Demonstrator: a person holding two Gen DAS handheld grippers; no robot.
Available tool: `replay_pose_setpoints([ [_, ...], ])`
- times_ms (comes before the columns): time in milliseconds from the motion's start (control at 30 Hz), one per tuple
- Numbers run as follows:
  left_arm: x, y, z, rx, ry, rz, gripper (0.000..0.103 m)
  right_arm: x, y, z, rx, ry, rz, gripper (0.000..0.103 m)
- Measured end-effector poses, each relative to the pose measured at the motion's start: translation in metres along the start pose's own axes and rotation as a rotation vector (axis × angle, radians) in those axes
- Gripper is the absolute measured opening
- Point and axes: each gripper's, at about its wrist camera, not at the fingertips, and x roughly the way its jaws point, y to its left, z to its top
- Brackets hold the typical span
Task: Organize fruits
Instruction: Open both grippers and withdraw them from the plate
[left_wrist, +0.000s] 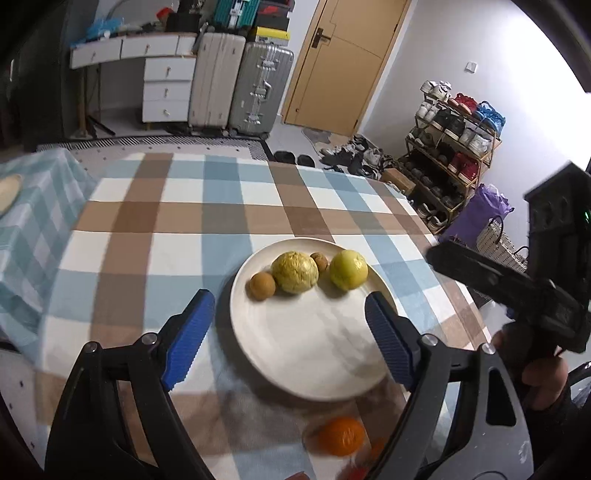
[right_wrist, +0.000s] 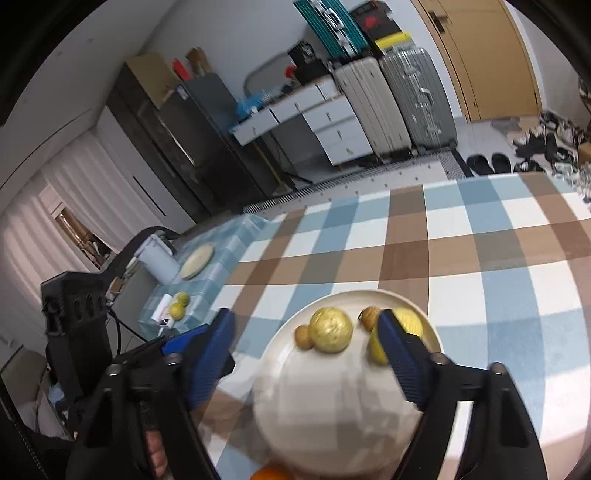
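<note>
Both grippers, left gripper (left_wrist: 290, 332) and right gripper (right_wrist: 306, 356), spread, empty. Orange (left_wrist: 341, 435) near plate (left_wrist: 314, 354): round, firm, rolls; grasp across middle.

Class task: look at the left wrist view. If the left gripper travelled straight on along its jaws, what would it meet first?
Probably the bare near part of the white plate, which lies between the open jaws of the left gripper; the fruits sit farther back. Depth is uncertain.
</note>
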Motion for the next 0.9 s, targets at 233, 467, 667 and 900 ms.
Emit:
replay_pose_setpoints([
  [233, -0.054, -0.015, -0.046, -0.057, -0.082, 0.076, 0.102, -0.062, 0.021, -0.046, -0.059, -0.093, -0.089, 0.103],
  [467, -0.065, -0.029, -0.113, -0.165, -0.033, 0.072, 0.102, -0.084, 0.019, -0.091, -0.059, -0.062, -0.148, 0.103],
  [667, -0.071, -0.047, -0.149, -0.158, -0.027, 0.094, 0.102, -0.1, 0.029, -0.13, -0.108, -0.059, -0.201, 0.103],
  [900, -0.075, -0.061, -0.185, -0.117, 0.014, 0.058, 0.102, -0.117, 0.039, -0.17, -0.129, -0.046, -0.235, 0.103],
])
